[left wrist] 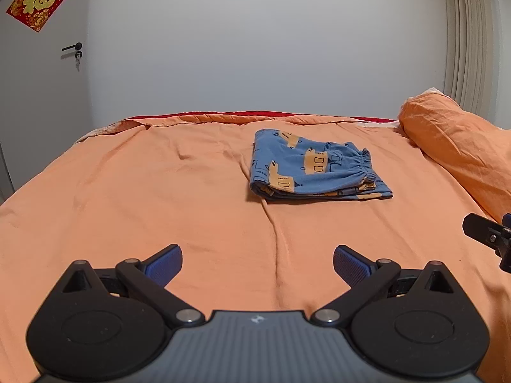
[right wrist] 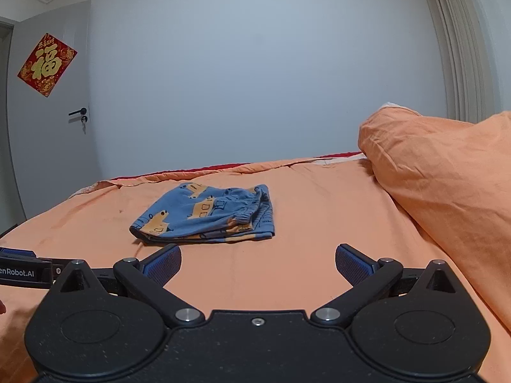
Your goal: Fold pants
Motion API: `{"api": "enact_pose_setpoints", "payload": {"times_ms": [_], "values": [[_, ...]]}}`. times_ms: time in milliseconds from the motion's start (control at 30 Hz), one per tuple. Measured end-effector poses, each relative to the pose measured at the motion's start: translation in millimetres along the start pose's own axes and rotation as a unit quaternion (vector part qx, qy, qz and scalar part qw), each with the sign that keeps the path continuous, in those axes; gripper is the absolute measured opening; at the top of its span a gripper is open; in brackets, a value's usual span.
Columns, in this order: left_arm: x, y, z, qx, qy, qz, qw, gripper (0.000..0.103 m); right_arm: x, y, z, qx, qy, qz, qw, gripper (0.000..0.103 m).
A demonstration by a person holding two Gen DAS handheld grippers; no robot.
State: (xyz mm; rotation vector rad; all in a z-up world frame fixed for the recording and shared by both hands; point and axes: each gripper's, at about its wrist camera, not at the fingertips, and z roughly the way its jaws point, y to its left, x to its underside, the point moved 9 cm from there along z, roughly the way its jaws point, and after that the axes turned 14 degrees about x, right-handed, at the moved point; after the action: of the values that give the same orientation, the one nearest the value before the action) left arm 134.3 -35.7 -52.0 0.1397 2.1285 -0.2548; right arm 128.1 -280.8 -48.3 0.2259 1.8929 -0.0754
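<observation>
Blue pants (left wrist: 314, 167) with orange car prints lie folded in a compact stack on the orange bed sheet (left wrist: 159, 191), elastic waistband on top toward the right. They also show in the right wrist view (right wrist: 207, 218). My left gripper (left wrist: 257, 266) is open and empty, low over the sheet, well short of the pants. My right gripper (right wrist: 258, 266) is open and empty, just in front of the pants' near edge. Part of the right gripper shows at the left wrist view's right edge (left wrist: 488, 233). Part of the left gripper shows at the right wrist view's left edge (right wrist: 22, 269).
An orange pillow (right wrist: 447, 191) lies at the right side of the bed, also in the left wrist view (left wrist: 460, 140). A grey wall is behind the bed. A door (right wrist: 48, 146) with a red poster stands at the far left. Curtains (left wrist: 472, 38) hang at the right.
</observation>
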Motion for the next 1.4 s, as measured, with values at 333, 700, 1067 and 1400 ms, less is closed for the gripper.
{"api": "enact_pose_setpoints", "payload": {"times_ms": [333,700,1067,1400], "values": [[0,2,0,-0.001,0.0,-0.005,1.0,0.103,-3,0,-2,0.007,-0.01,-0.006,1.0,0.102],[0,8,-2,-0.003,-0.004,-0.012,0.9999,0.103,-1,3,-4,0.007,-0.009,-0.009,1.0,0.102],[0,11,-5,-0.007,-0.007,-0.014,0.9999,0.103,-1,4,-3,0.004,-0.007,-0.011,1.0,0.102],[1,10,-6,-0.007,-0.003,-0.012,0.9999,0.103,-1,4,-2,0.003,-0.006,-0.009,1.0,0.102]]}}
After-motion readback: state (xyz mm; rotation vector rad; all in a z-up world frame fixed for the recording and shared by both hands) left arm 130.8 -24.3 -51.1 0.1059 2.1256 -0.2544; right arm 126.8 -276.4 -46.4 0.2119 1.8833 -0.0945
